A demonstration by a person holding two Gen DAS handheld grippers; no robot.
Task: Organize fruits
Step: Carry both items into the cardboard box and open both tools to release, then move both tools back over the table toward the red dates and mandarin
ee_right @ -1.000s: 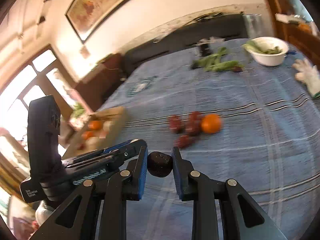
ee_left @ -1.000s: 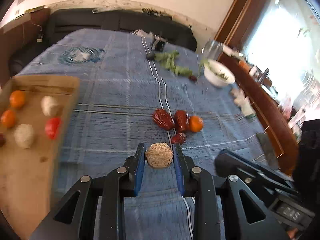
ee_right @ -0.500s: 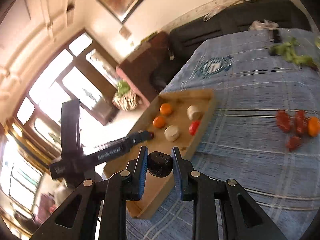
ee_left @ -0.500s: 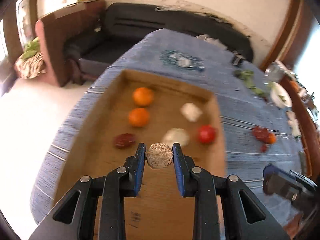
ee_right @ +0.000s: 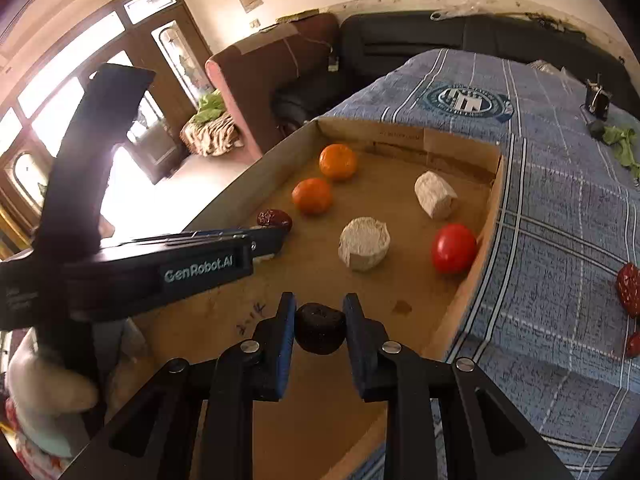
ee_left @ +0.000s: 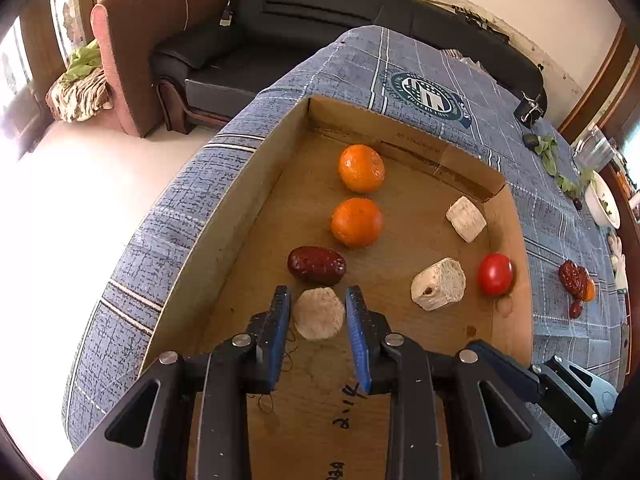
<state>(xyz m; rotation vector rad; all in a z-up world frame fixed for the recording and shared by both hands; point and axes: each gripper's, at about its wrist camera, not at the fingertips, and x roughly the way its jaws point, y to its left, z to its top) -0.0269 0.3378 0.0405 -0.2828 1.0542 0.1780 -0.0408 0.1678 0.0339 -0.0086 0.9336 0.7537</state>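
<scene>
A shallow cardboard tray (ee_left: 256,184) lies on the blue checked tablecloth (ee_left: 360,64). In it are two oranges (ee_left: 361,168) (ee_left: 356,222), a red date (ee_left: 317,265), two pale chunks (ee_left: 439,290) (ee_left: 466,219) and a red tomato (ee_left: 495,273). My left gripper (ee_left: 319,312) is shut on a pale round chunk (ee_left: 319,313), low over the tray just short of the date. My right gripper (ee_right: 320,328) is shut on a dark brown date (ee_right: 320,328) above the tray's near part. The left gripper also shows in the right wrist view (ee_right: 264,242).
More red dates and a small orange (ee_left: 576,280) lie on the cloth right of the tray. Green leaves (ee_left: 548,152) and a white bowl (ee_left: 604,204) are at the far right. A black sofa (ee_left: 304,20) and a brown armchair (ee_left: 132,52) stand beyond the table's edge.
Both grippers have swung left from the loose fruit on the cloth to over the tray and come down closer to it, each holding its piece throughout.
</scene>
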